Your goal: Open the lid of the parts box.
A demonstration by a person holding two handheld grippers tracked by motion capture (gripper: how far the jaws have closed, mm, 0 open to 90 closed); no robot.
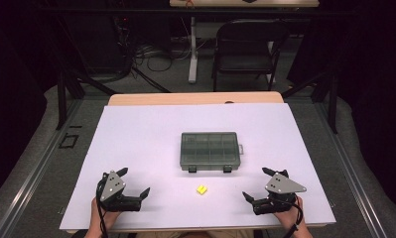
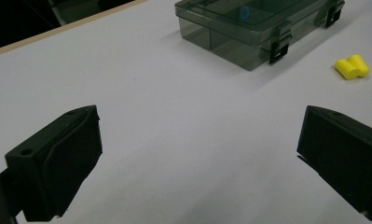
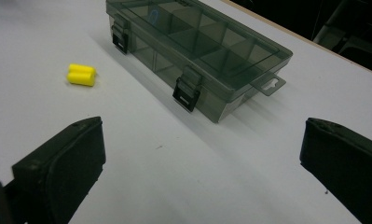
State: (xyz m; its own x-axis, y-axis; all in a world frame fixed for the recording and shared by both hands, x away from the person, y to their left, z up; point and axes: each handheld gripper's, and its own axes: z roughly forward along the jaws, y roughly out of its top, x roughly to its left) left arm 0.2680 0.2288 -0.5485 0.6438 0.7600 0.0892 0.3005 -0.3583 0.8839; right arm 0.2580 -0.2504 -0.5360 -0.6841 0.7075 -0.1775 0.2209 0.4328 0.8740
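Note:
A smoky translucent compartment box (image 1: 209, 150) lies shut in the middle of the white table sheet (image 1: 136, 129), its two black latches facing the person. In front of it rest two small yellow foam earplugs (image 1: 202, 189), side by side. My left gripper (image 1: 134, 182) sits at the near left, open and empty, its jaws pointing toward the box (image 2: 253, 28) and the earplugs (image 2: 352, 67). Over at the near right, my right gripper (image 1: 258, 184) is open and empty too. Its view takes in the box (image 3: 197, 51) ahead and the earplugs (image 3: 81, 74) to the left.
The sheet covers a wooden table (image 1: 195, 98) whose far edge shows as a tan strip. Beyond it stand a dark folding chair (image 1: 247, 49) and a white desk leg (image 1: 192, 49) with cables on the floor. Black frame legs flank the table.

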